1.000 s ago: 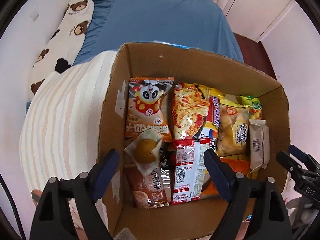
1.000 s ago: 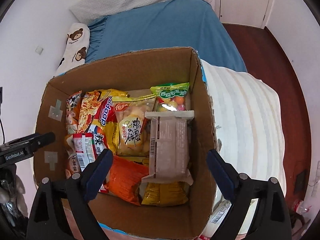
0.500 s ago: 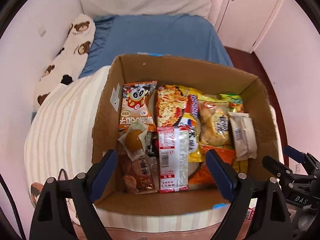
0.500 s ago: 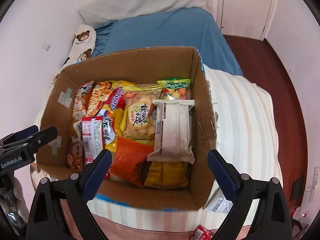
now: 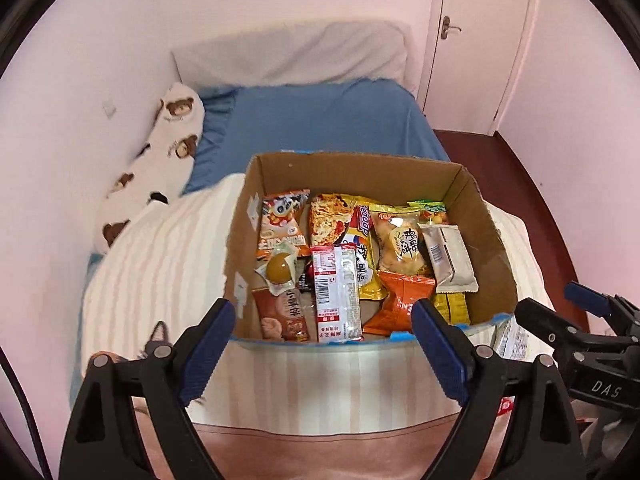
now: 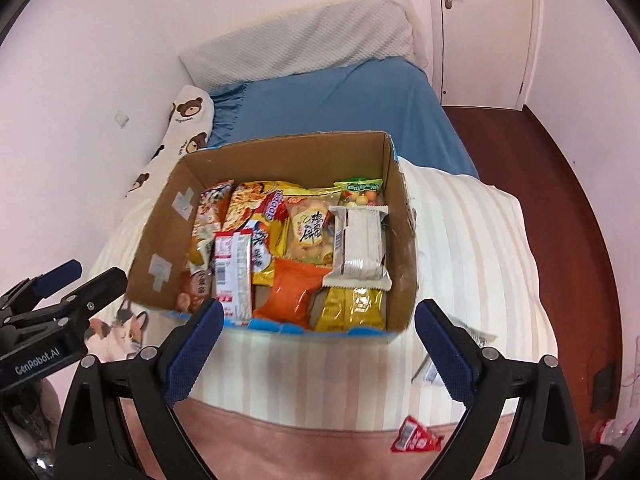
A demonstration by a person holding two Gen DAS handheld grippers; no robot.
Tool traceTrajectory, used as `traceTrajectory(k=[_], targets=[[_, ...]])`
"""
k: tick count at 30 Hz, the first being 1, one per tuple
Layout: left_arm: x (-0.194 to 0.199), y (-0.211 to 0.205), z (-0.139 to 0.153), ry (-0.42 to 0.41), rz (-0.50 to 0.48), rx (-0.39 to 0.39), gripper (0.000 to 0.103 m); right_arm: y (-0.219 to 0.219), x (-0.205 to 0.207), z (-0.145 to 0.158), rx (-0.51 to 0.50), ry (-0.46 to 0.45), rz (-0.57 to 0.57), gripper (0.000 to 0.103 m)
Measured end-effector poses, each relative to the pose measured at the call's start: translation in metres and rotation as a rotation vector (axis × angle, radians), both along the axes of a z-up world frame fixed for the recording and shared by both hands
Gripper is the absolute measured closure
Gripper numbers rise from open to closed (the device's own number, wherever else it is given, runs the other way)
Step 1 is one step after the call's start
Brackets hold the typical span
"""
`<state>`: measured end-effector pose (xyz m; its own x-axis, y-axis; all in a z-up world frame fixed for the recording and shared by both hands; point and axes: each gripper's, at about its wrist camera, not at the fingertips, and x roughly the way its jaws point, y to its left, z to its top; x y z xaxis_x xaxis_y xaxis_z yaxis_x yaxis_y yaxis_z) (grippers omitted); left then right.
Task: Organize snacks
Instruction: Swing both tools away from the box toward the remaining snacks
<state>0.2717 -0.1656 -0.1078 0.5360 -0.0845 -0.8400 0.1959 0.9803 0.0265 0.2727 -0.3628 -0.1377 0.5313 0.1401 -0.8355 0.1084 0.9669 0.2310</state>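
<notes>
Just beyond the wide, empty fingers of the left gripper (image 5: 320, 344) and right gripper (image 6: 318, 344), the cardboard box (image 5: 494, 248) is seen packed with snacks, so a stray red packet (image 6: 416, 438) below the fingers probably must be fetched next.

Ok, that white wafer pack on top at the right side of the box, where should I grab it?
Take the white wafer pack across its narrow middle, coming straight down with the right tool. It lies flat on top of the other snacks, long axis running away from you, close to the cardboard box wall, so straddle its long sides.
</notes>
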Motion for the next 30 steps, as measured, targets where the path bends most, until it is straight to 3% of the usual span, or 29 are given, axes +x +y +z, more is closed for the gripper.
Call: traceTrajectory(k=[9, 16, 20, 27, 30], targets=[[-0.036, -0.008, 0.008, -0.014, 0.001, -0.017, 0.013, 0.001, -0.037, 0.020, 0.025, -0.047, 0.011, 0.005], [-0.052, -0.047, -0.017, 0.046, -0.059, -0.028, 0.013, -0.052, -0.067, -0.002, 0.138, -0.007, -0.087, 0.005], [-0.056, -0.093, -0.064, 0.163, -0.100, -0.029, 0.013, -0.102, -0.086, -0.039, 0.168, 0.084, -0.174, 0.005], [-0.068, -0.186, -0.179, 0.493, -0.242, -0.058, 0.013, -0.169, -0.120, -0.104, 0.191, 0.221, -0.263, 0.005], [-0.078, -0.217, -0.213, 0.566, -0.287, -0.051, 0.013, -0.192, -0.130, -0.124, 0.207, 0.251, -0.298, 0.005]])
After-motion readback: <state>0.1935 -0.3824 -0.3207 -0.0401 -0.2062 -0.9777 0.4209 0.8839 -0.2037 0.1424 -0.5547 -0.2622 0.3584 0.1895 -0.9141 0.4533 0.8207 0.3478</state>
